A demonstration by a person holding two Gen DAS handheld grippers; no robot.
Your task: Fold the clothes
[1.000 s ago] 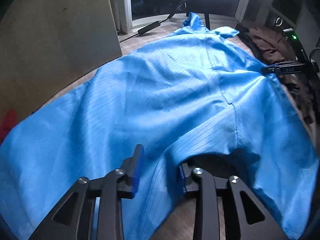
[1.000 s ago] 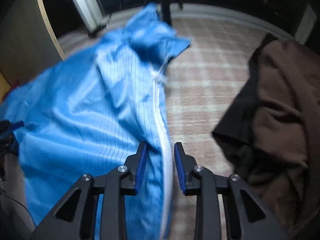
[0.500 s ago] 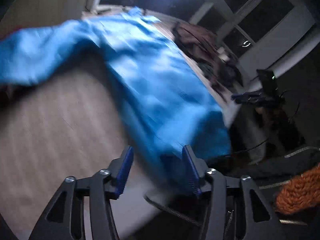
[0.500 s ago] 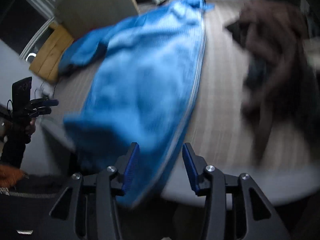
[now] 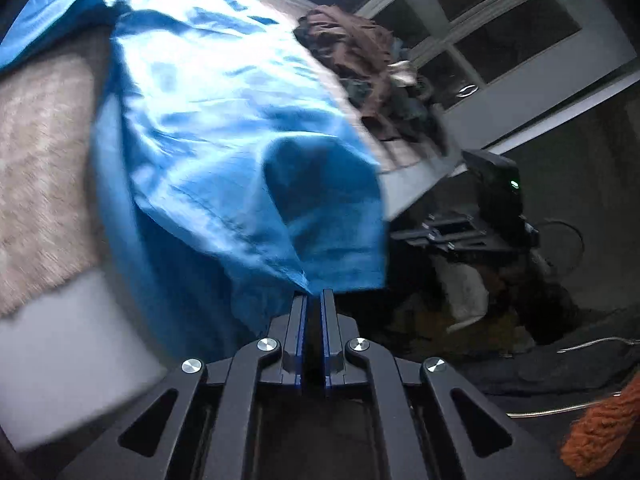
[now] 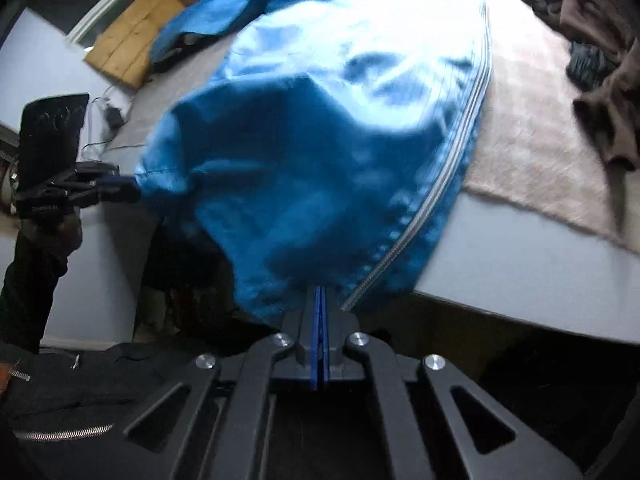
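A shiny blue zip-up garment [image 5: 224, 120] lies spread on the bed, its lower hem hanging over the near edge. My left gripper [image 5: 314, 294] is closing its jaws tight on one hem corner, cloth pinched between the pads. My right gripper [image 6: 320, 290] is closing on the hem beside the white zipper [image 6: 452, 160], pads pressed on the blue garment [image 6: 320, 140]. Each gripper shows in the other's view: the right gripper [image 5: 400, 236] off the bed's corner, the left gripper [image 6: 128, 190] at the opposite hem corner.
A pile of brown and dark clothes [image 5: 352, 40] [image 6: 600, 60] sits on the bed's far side. A beige blanket [image 6: 540, 140] covers the white mattress [image 6: 520, 280]. A wooden board [image 6: 132, 48] leans beyond. An orange knit sleeve [image 5: 600, 428] is at lower right.
Both grippers drew back from over the garment to the bed's near edge. They opened wider on the way, then closed on the blue hem.
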